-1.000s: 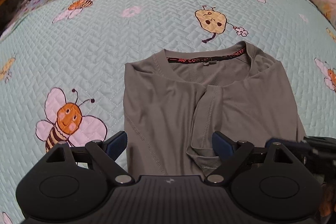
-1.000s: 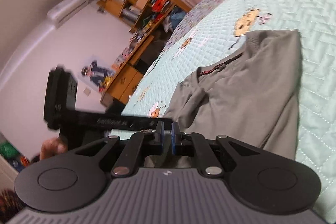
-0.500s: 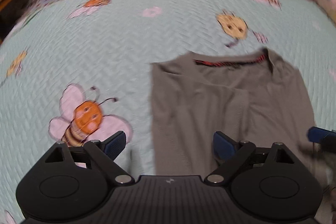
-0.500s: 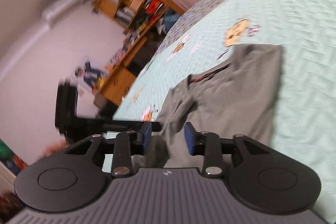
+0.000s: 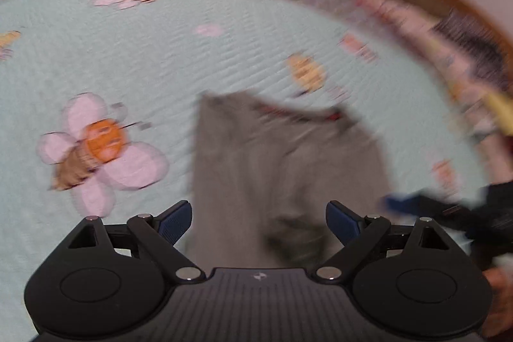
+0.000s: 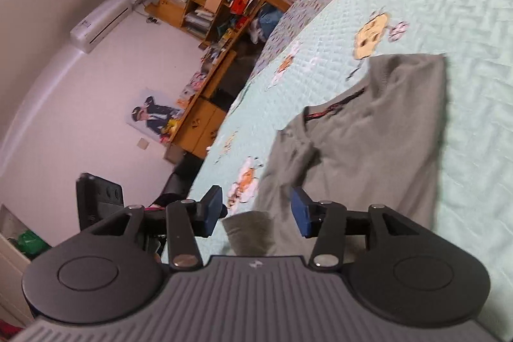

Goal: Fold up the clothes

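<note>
Grey shirt (image 5: 285,162) flat on bee-print quilt (image 5: 128,60), left gripper (image 5: 259,221) spread above its near edge, right gripper (image 6: 256,212) just been opening, holding nothing.

The right tool (image 6: 256,210) has just been opening: its blue pads, pressed together a second ago, now stand apart, with a folded edge of the grey short-sleeved T-shirt (image 6: 368,143) lying loose between them, untouched by either. The left tool (image 5: 259,220) has swung away to the left and tipped, so in its view the shirt now sits further right and the whole mint-green quilted bedspread with bees (image 5: 160,60) smears with motion blur
</note>
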Demonstrator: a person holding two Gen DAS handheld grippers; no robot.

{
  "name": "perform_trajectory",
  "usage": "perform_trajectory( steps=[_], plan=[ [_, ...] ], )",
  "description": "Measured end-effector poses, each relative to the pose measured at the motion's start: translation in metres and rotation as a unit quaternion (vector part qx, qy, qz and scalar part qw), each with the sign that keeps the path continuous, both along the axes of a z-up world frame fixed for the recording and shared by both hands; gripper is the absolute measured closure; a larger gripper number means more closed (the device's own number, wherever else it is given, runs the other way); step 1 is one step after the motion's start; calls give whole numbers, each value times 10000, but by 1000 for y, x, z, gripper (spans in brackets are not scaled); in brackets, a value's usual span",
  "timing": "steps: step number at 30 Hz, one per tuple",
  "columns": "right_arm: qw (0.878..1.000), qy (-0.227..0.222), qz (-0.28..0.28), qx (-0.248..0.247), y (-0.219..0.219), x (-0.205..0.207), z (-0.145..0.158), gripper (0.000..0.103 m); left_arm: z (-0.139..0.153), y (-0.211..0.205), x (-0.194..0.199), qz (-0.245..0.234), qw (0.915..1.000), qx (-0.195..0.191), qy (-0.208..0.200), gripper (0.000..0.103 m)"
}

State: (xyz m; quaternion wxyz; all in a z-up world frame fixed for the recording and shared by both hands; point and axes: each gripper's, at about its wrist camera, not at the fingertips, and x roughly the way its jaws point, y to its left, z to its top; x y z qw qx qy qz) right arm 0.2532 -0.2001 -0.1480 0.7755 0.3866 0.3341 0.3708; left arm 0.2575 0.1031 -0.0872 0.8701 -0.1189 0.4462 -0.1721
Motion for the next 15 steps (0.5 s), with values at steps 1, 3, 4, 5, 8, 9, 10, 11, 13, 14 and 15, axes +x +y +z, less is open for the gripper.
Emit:
perform_trajectory(
  steps=[1, 3, 4, 5, 8, 9, 10, 11, 13, 14, 15],
  plan=[
    [10000, 28, 90, -14, 6, 4, -1, 53, 3, -4, 1, -78, 9999, -107, -67, 9],
    [9993, 232, 280, 47, 20, 12, -7, 51, -1, -18, 5, -162, 9998, 124, -4, 8],
    [9983, 421, 377, 137, 27, 16, -13, 51, -7, -22, 8, -113, 9994, 308, 138, 10],
    [9973, 625, 312, 245, 30, 20, -21, 51, -14, -25, 9, -61, 9985, 462, 286, 13],
    [9993, 333, 43, -190, 33, 28, -15, 49, -27, -24, 1, 34, 9964, 689, 502, 16],
    [9992, 150, -1, -375, 33, 31, -10, 49, -30, -26, -2, 54, 9948, 882, 501, 16],
    [9989, 33, 5, -465, 34, 35, -6, 49, -33, -28, -5, 54, 9930, 1060, 516, 17],
    [9988, -25, 20, -494, 34, 39, -3, 49, -37, -30, -6, 0, 9917, 1156, 570, 21],
    [9983, -85, 53, -569, 36, 44, 2, 48, -41, -31, -6, -71, 9915, 1134, 627, 31],
    [9980, -72, 45, -622, 36, 46, 1, 48, -42, -30, -5, -81, 9918, 1112, 625, 44],
    [9977, -56, 35, -675, 37, 47, 1, 47, -40, -30, -5, -92, 9924, 1070, 603, 53]
  ],
)
